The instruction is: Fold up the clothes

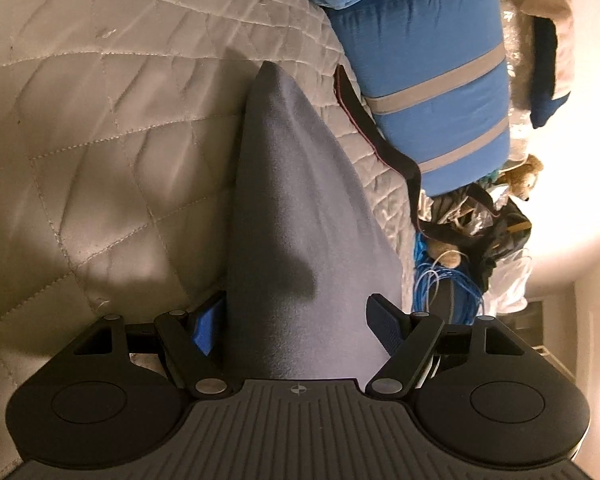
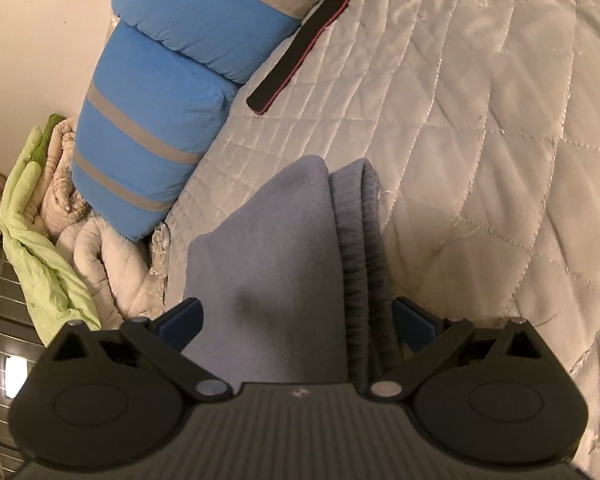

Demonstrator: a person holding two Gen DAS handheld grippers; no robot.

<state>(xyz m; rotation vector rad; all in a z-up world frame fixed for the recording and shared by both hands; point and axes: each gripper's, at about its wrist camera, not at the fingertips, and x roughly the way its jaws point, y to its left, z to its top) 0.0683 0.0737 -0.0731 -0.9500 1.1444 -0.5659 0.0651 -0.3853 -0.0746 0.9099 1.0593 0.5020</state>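
While both cameras look along a grey-blue garment point(image 1: 296, 216) draped between the fingers, only your right wrist view shows its ribbed, gathered band point(image 2: 364, 264), bunched against the right-hand pad; the left wrist view shows smooth cloth tapering to a point over the bed. Your left gripper point(image 1: 298, 328) has its blue pads set fairly wide with the fabric filling the gap, and your right gripper point(image 2: 298, 322) stands the same way, the cloth lying between the pads; from these views you cannot tell whether either one truly pinches it.

A blue pillow with grey stripes point(image 2: 160, 92) lies at the bed's edge, and a black strap with a red edge point(image 2: 300, 44) rests just beside it on the cover. The left view alone catches a clutter of bags, a soft toy point(image 1: 520, 178) and coiled blue cable point(image 1: 444, 284). The right view alone shows a light green blanket point(image 2: 36, 240) heaped on dark floor tiles point(image 2: 0, 360).

The garment hangs above a quilted cream bedspread point(image 1: 100, 120), with pale wall beyond.
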